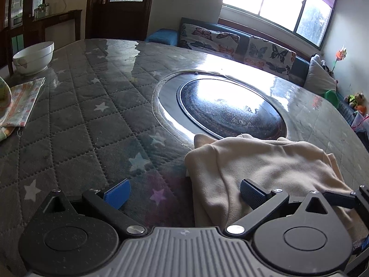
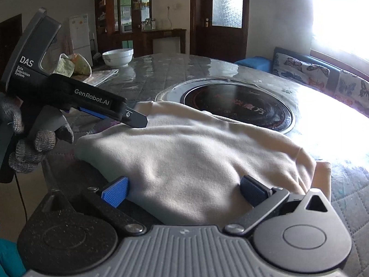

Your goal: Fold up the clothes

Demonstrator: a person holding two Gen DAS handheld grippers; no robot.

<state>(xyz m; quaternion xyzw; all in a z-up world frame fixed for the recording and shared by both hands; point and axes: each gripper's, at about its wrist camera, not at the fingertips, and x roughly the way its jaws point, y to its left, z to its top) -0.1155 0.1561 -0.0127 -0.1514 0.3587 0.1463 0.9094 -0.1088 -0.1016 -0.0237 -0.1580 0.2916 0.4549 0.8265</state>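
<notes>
The cream garment (image 2: 191,161) lies on the counter (image 1: 80,106) as a rounded, bunched bundle rather than a flat square, so my judgement is that the folding is partly done: some layers already sit over one another, and a loose flap (image 2: 322,175) sticks out at about 4 o'clock of the pile, not yet tucked. The right hand-held gripper (image 2: 184,192) stands with its jaws wide apart over the near edge of the cloth, holding nothing. The left hand-held gripper (image 1: 185,192) is also spread wide; its right finger rests on or just above the garment's left side and its left finger is over bare counter, with nothing pinched. In the right wrist view a gloved hand (image 2: 34,143) carries the left tool at about 9 o'clock of the pile. The far edge of the cloth touches or overlaps the rim of the round cooktop (image 1: 230,108) at 12 o'clock. Open counter stretches toward 10 and 11 o'clock, where a white bowl (image 1: 34,57) and a printed cloth (image 1: 20,103) lie well apart. At 3 o'clock glare hides the surface, and the near counter edge looks close at 7 o'clock.
</notes>
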